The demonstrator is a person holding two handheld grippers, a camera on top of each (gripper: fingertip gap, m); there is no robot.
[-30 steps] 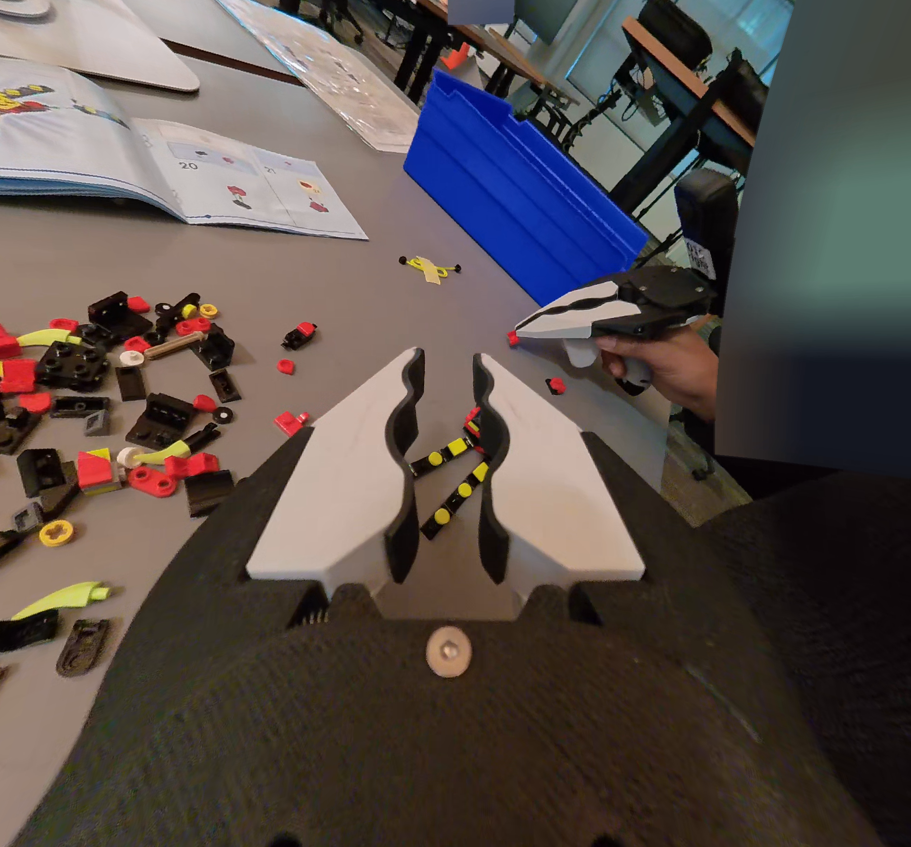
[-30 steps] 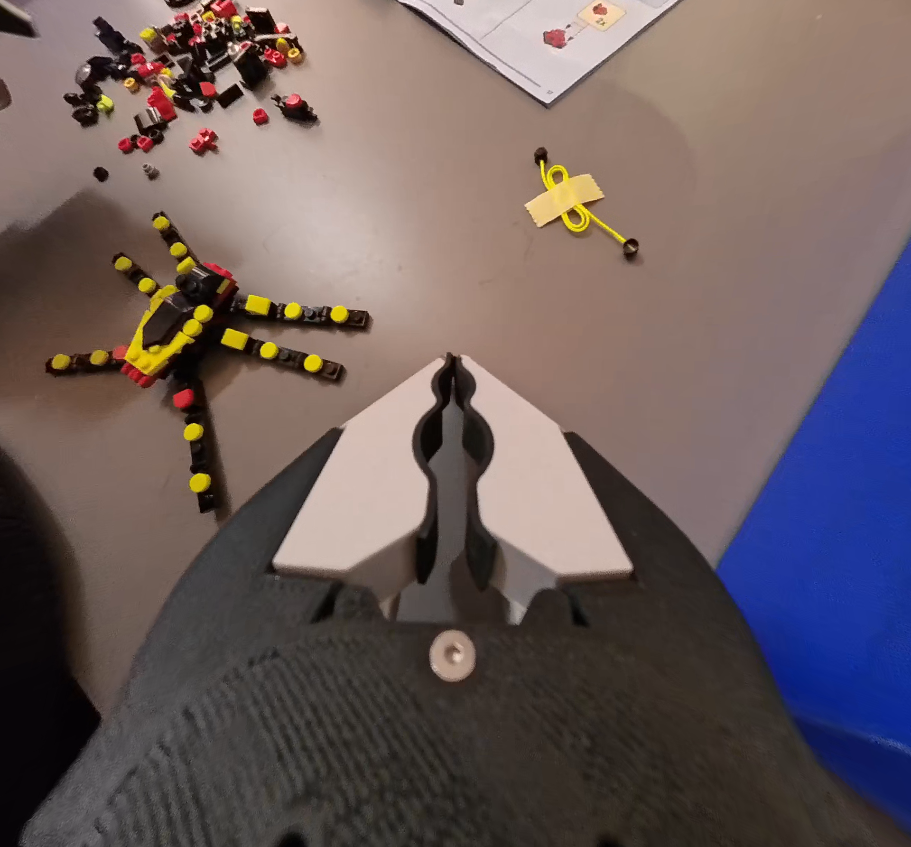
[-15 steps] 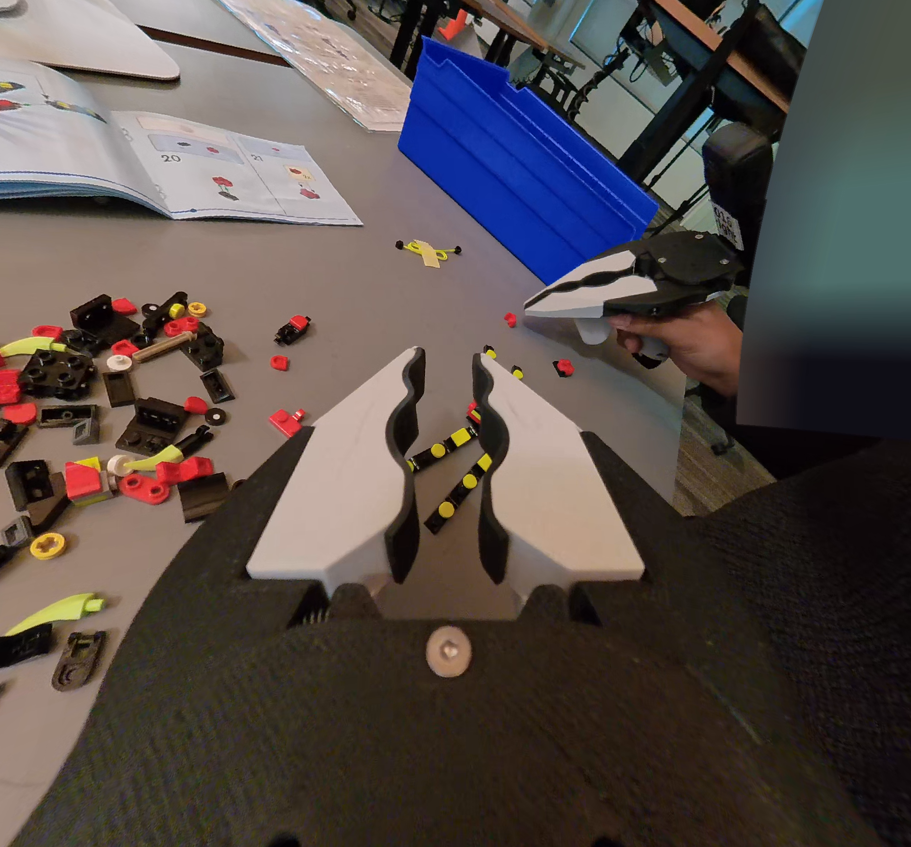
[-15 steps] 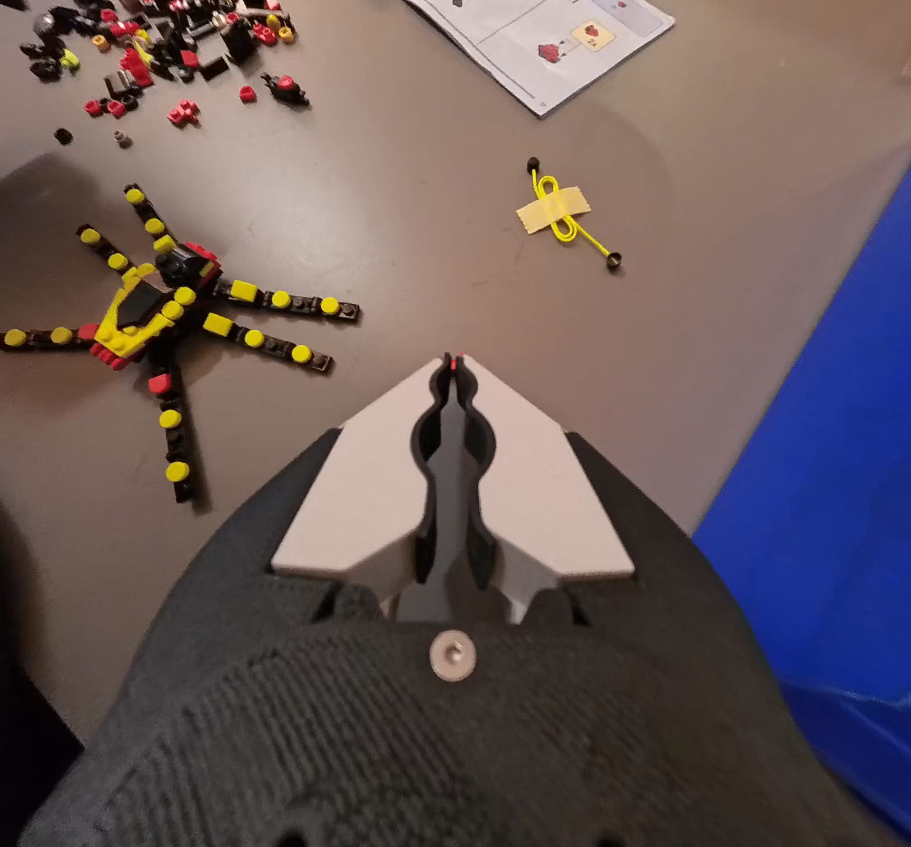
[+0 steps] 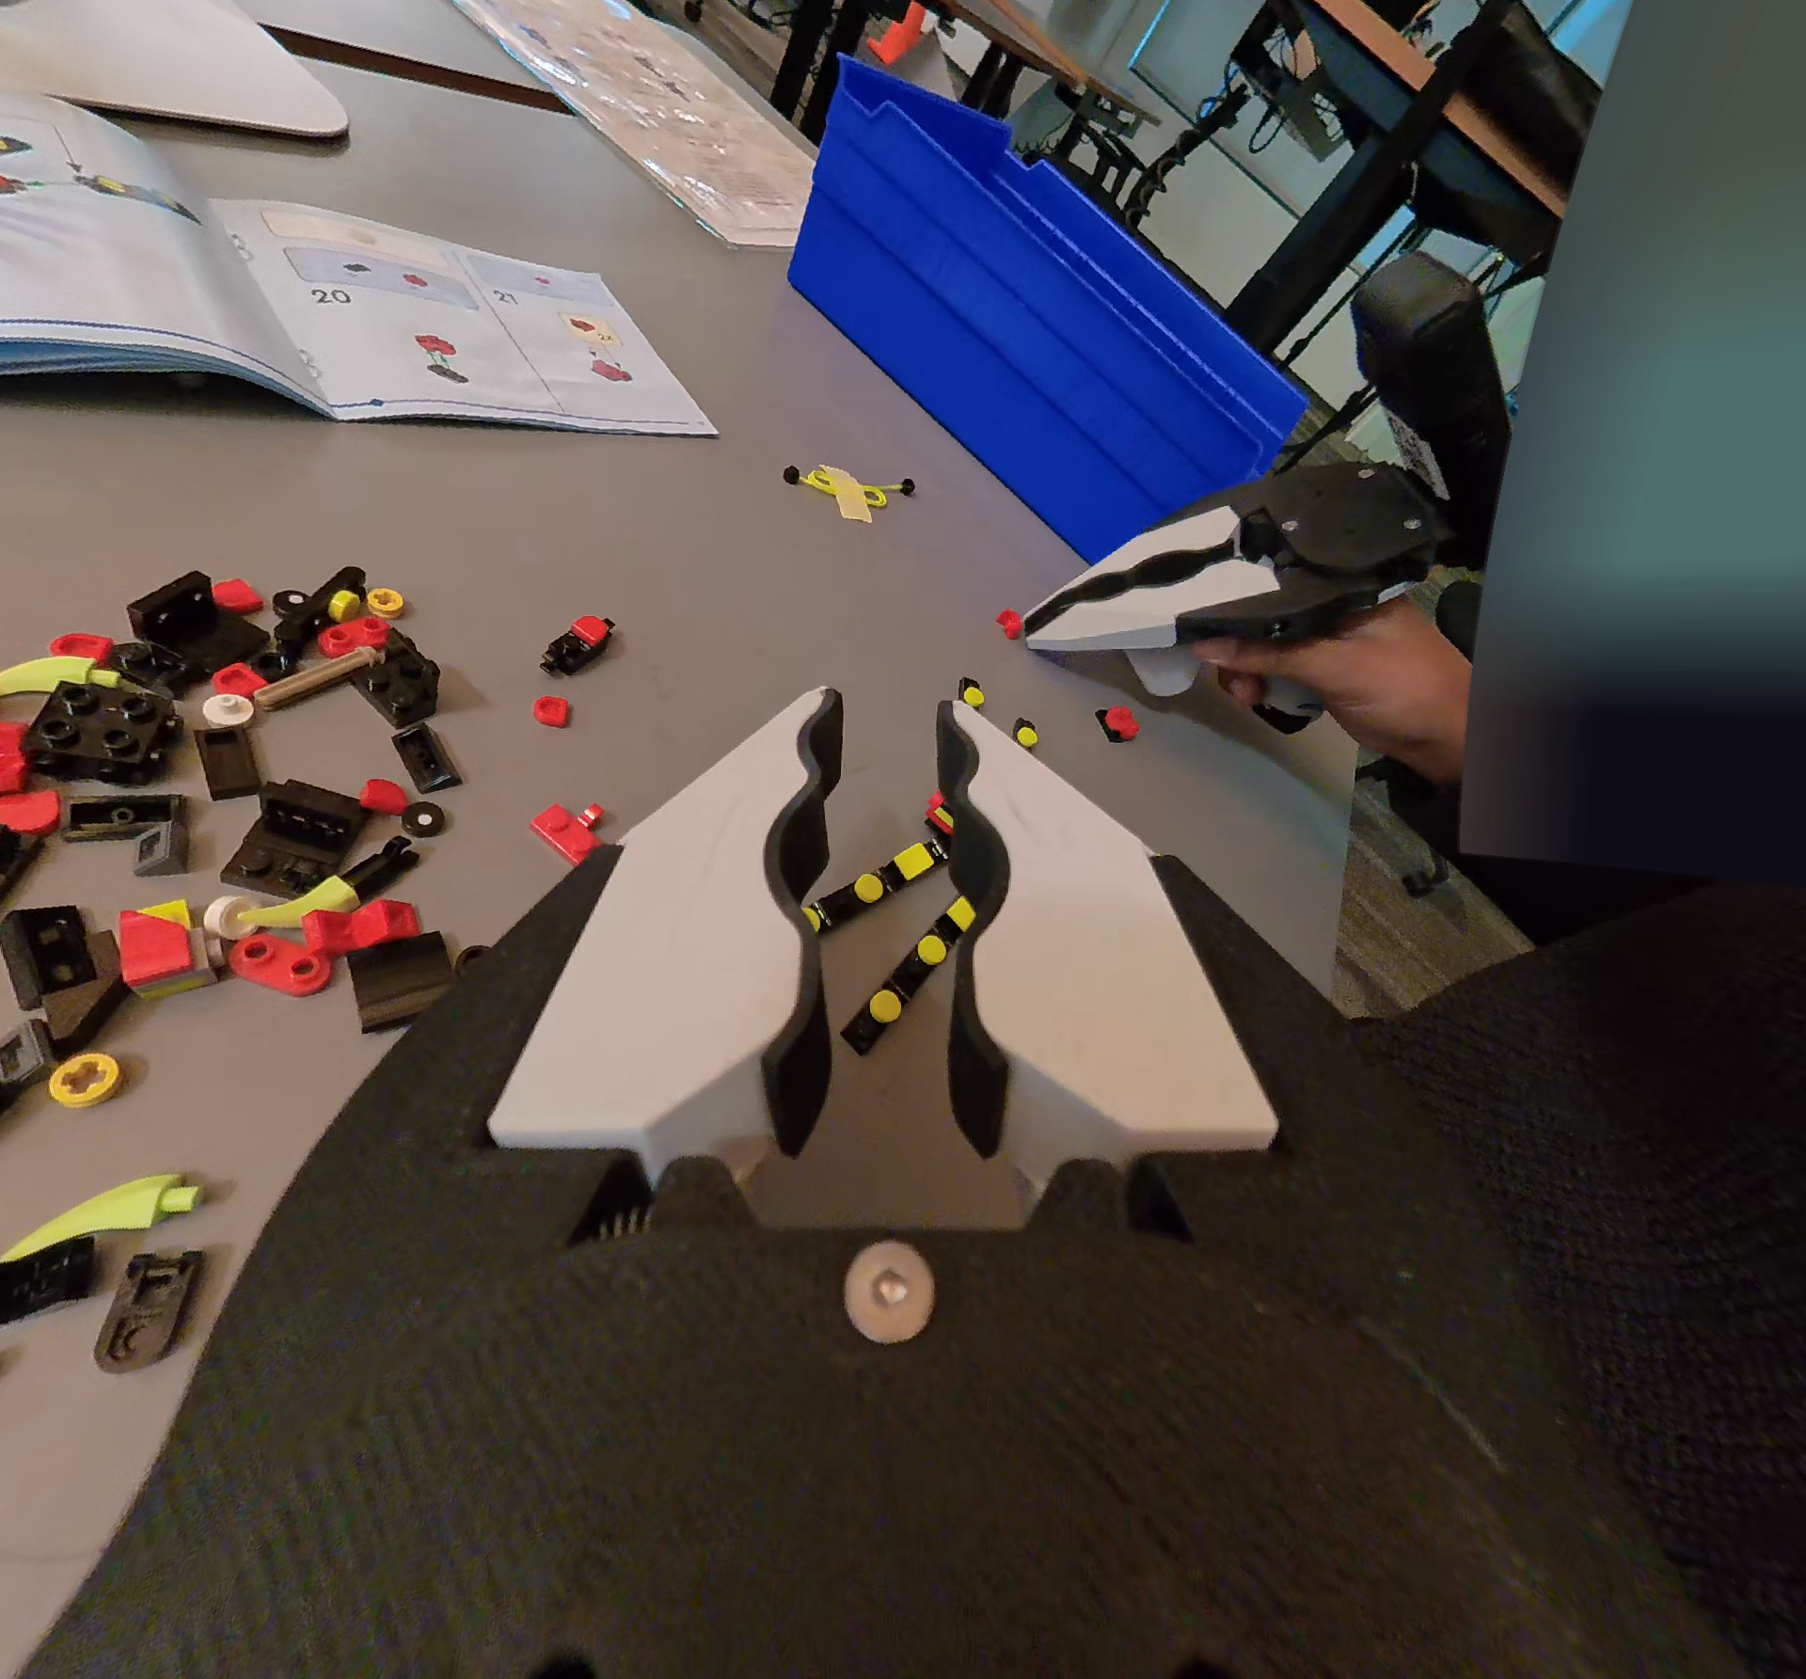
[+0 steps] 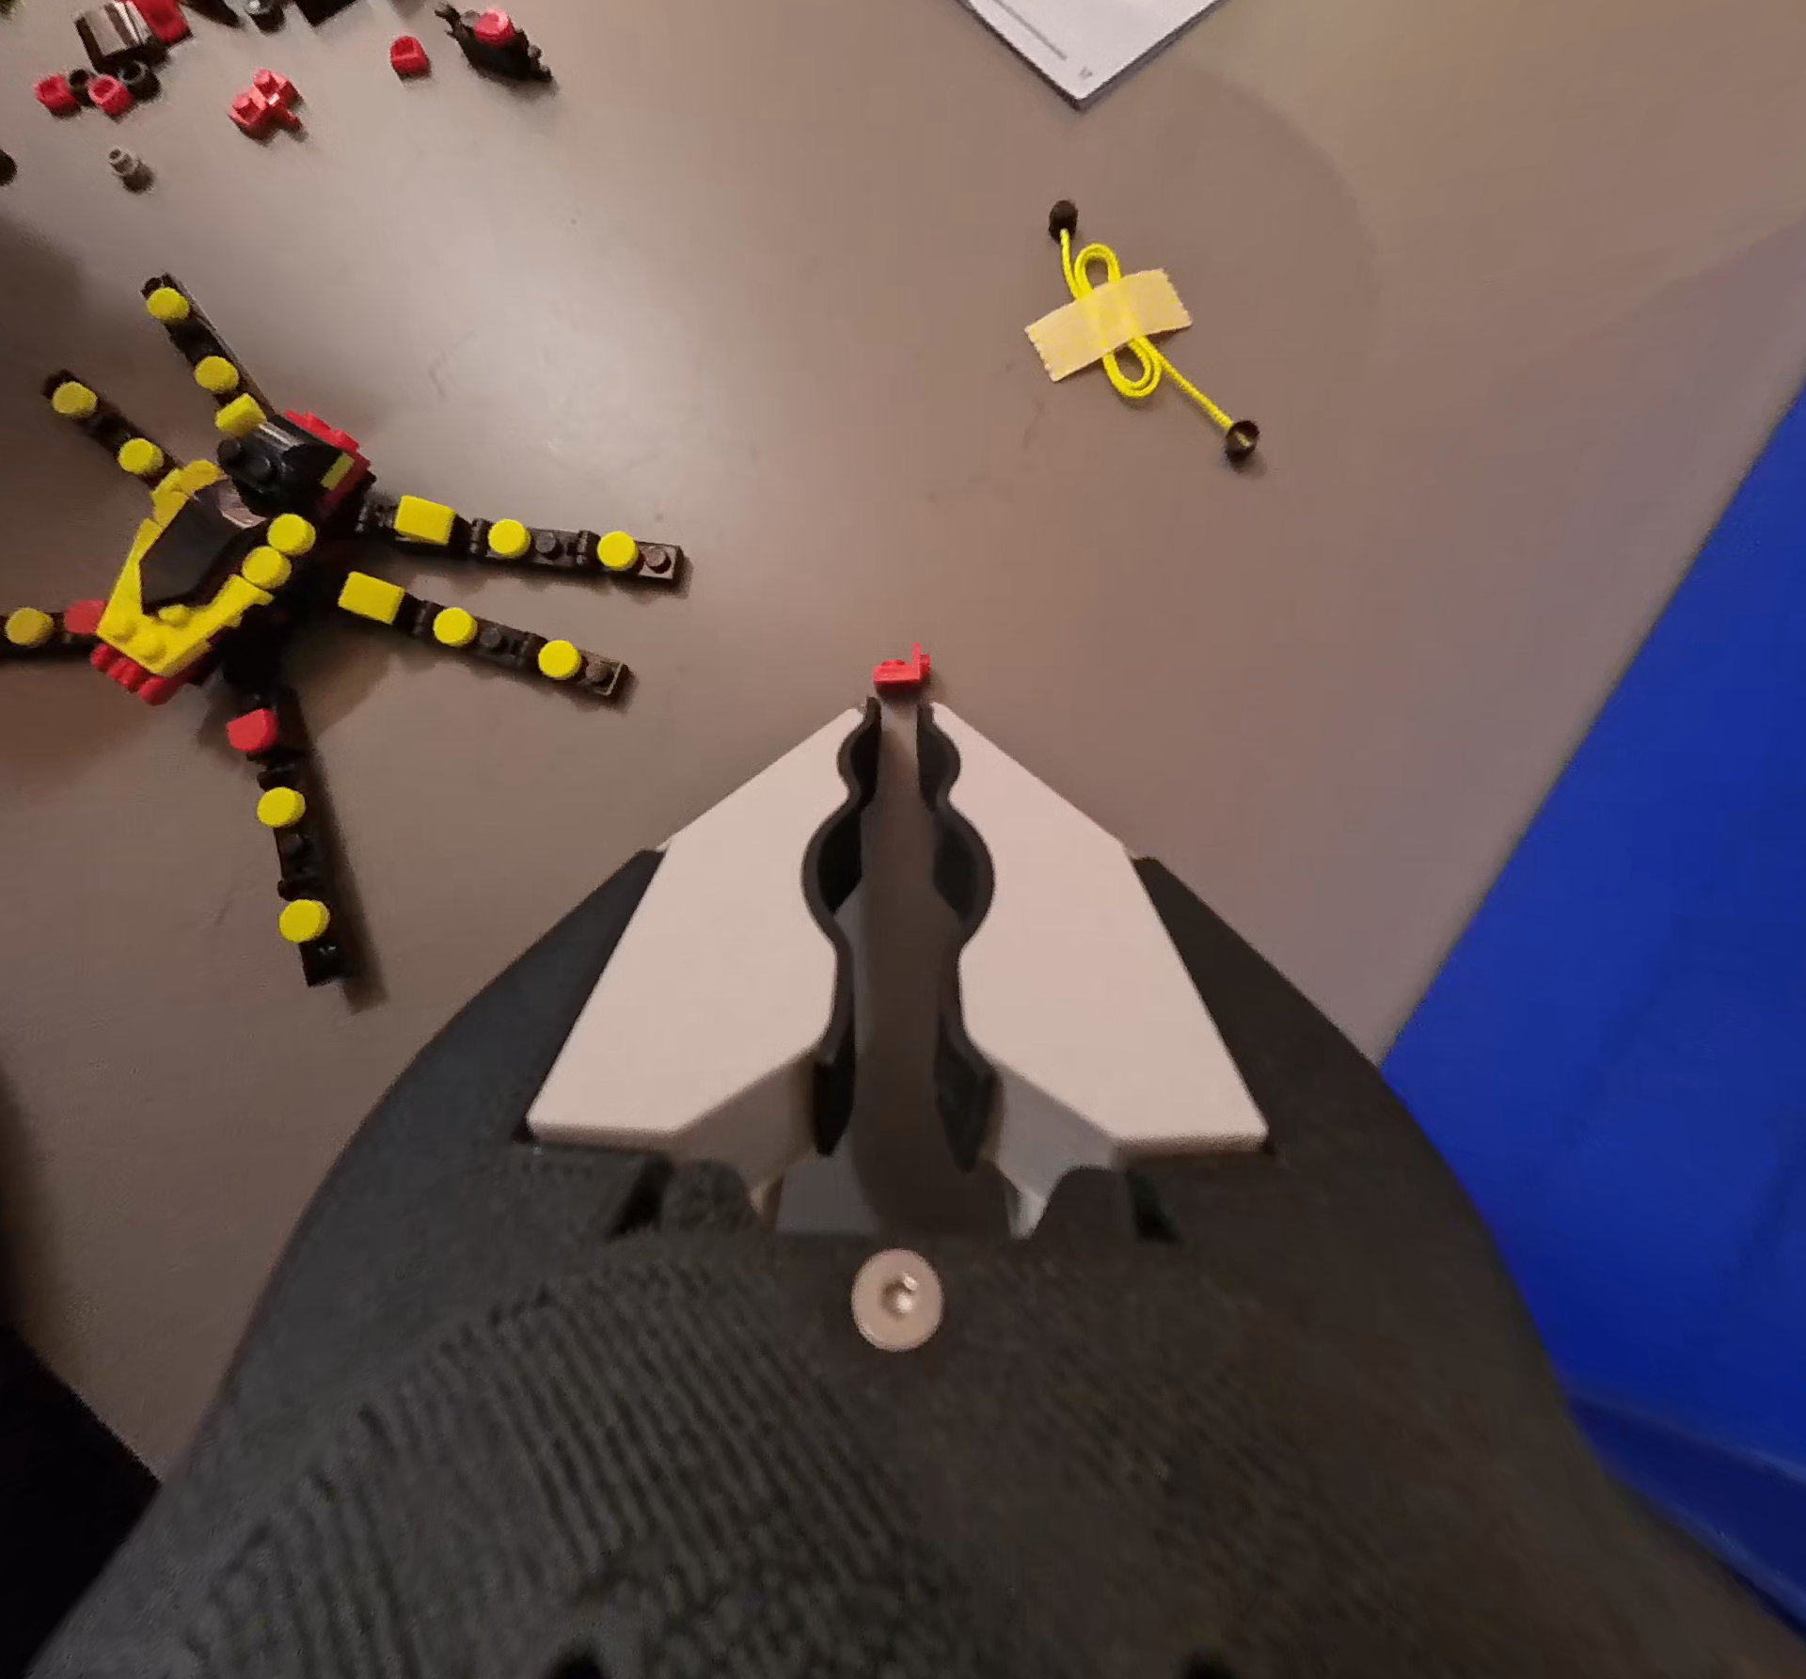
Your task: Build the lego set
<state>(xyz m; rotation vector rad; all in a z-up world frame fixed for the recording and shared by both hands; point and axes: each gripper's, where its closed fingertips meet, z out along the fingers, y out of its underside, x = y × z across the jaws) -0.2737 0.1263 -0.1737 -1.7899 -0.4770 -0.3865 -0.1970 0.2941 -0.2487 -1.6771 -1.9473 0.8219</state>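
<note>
Left wrist view: the left hand-held gripper [image 5: 887, 713] hangs above the grey table [image 5: 684, 538] with its jaws parted by a clear gap and nothing between them. Through that gap show two black legs with yellow studs of the half-built spider model [image 5: 904, 924], so this gripper seems parked over the build, ready to steady it. From 8 to 10 o'clock lies the heap of loose pieces [image 5: 195, 801], spread flat, probably so that each part can be found at a glance. The instruction booklet [image 5: 322, 313] lies open at 10 o'clock, facing the builder. At 1 o'clock stands a blue bin [image 5: 1026, 303]; its inside is hidden from here, so I cannot tell what it holds. At 2 o'clock a hand [image 5: 1368, 704] grips the right hand-held gripper [image 5: 1031, 640], tip low to the table just beside a small red piece [image 5: 1009, 624].

Right wrist view: the right hand-held gripper [image 6: 897, 709] has its jaws slightly parted and grips nothing; the small red piece [image 6: 901, 669] lies on the table just ahead of the tips at 12 o'clock, apart from them. The spider model [image 6: 225, 547] sits at 9 to 10 o'clock, legs splayed flat. A yellow string with black ends, held by a strip of tape [image 6: 1114, 327], lies at 1 o'clock. The bin wall [image 6: 1612, 948] fills 3 to 4 o'clock, contents unseen.
</note>
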